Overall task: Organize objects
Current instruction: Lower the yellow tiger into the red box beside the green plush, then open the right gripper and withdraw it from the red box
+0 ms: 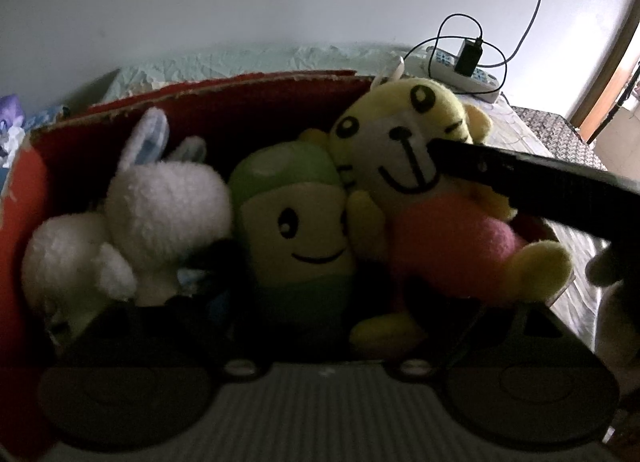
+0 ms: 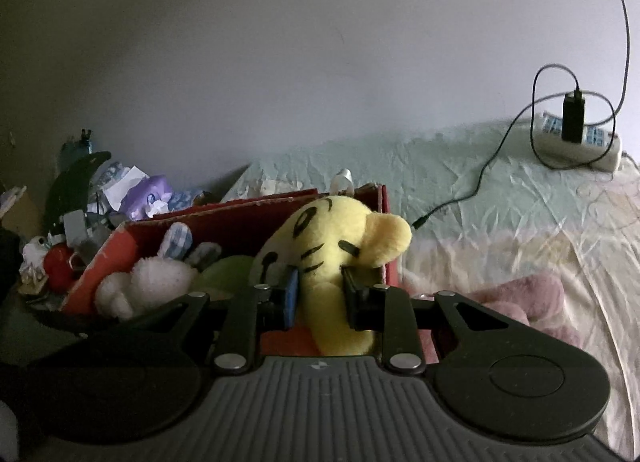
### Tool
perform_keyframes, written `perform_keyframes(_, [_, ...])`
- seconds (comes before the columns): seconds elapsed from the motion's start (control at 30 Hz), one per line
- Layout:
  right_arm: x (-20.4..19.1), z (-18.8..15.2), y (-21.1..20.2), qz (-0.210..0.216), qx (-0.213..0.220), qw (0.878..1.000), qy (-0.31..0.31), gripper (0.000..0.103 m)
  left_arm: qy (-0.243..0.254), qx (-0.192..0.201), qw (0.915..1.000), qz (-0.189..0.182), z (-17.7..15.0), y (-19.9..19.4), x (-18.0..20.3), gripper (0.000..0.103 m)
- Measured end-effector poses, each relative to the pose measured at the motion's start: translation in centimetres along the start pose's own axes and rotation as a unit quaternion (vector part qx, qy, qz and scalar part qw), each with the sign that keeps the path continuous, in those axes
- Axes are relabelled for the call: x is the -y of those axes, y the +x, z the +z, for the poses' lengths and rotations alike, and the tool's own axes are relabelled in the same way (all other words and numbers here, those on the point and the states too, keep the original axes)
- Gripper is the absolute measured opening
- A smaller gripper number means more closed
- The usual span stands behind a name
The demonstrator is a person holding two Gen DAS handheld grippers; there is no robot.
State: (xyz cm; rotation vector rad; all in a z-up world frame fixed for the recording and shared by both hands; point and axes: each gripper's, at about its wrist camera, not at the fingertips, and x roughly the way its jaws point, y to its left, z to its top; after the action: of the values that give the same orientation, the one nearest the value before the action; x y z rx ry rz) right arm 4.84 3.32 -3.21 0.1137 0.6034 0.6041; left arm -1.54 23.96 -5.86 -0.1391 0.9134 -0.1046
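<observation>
Three plush toys in red cardboard box (image 1: 208, 87): white bunny (image 1: 160, 201), green-capped doll (image 1: 296, 229), yellow tiger (image 1: 404, 141) at right end. Right gripper (image 2: 320, 294) clamped on tiger's head. Left gripper: fingers lost in shadow, state cannot be told. Pink plush (image 2: 528, 298) on bed beside box.

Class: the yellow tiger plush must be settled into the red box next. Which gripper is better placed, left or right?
Right. The right gripper is shut on the yellow tiger plush over the red box; the left gripper's fingers cannot be made out.
</observation>
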Motion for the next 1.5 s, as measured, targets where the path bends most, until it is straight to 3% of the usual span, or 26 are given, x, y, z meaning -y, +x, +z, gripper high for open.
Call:
perform_keyframes(0.47, [0.5,-2.0,-0.8,0.0,0.063,0.997,-0.031,0.029,-0.007,-0.01,0.9998,0.014,-0.1,0.5,0.3,0.096])
perform_keyframes(1.03, [1.8,-2.6,-1.8,0.037,0.065,0.997,-0.033,0.029,-0.03,-0.021,0.9984,0.044,0.0,0.5,1.1,0.099])
perform_keyframes(1.37, [4.0,-1.6,-2.9,0.095,0.038,0.995,0.012,0.03,-0.048,-0.01,0.992,0.116,-0.2,-0.9,3.1,0.095])
perform_keyframes(1.5, [6.0,-1.6,-4.4,0.136,0.035,0.989,0.042,0.033,-0.062,0.004,0.9903,0.124,-0.1,-2.4,3.4,0.095])
